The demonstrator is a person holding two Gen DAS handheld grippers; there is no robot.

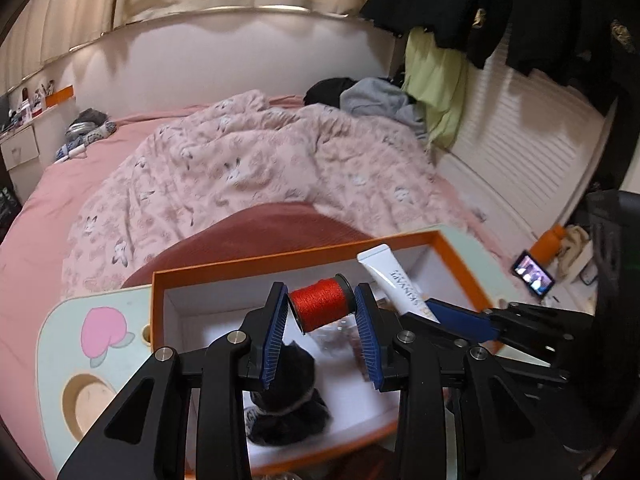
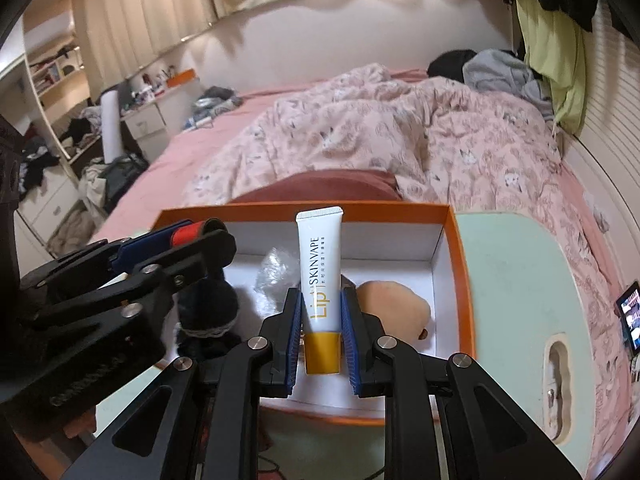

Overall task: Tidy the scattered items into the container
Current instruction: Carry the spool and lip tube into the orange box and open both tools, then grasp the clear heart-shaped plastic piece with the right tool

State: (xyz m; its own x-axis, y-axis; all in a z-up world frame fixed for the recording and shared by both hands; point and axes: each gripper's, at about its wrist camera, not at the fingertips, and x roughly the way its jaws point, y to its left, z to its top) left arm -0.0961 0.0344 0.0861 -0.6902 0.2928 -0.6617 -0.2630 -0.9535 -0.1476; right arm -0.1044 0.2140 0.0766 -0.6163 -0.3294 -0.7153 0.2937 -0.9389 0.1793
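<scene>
Over the orange-rimmed white cardboard box (image 2: 448,240), the left gripper (image 1: 322,316) clamps a red thread spool (image 1: 320,306) while the right gripper (image 2: 322,320) clenches a white-and-gold lip-balm tube (image 2: 322,280), both apparently poised for dropping in.

grippers: 2 – left gripper (image 1: 322,312), right gripper (image 2: 322,334) | red thread spools: 1 – spool (image 1: 320,306) between the left fingers | lip-balm tubes: 1 – tube (image 2: 322,276) between the right fingers | orange boxes: 1 – box (image 2: 454,240) under both grippers | items in the box: 3 – black knit piece (image 2: 212,308), clear wrapper (image 2: 276,276), tan puff (image 2: 394,306) | phones: 1 – phone (image 1: 534,274) far right
</scene>
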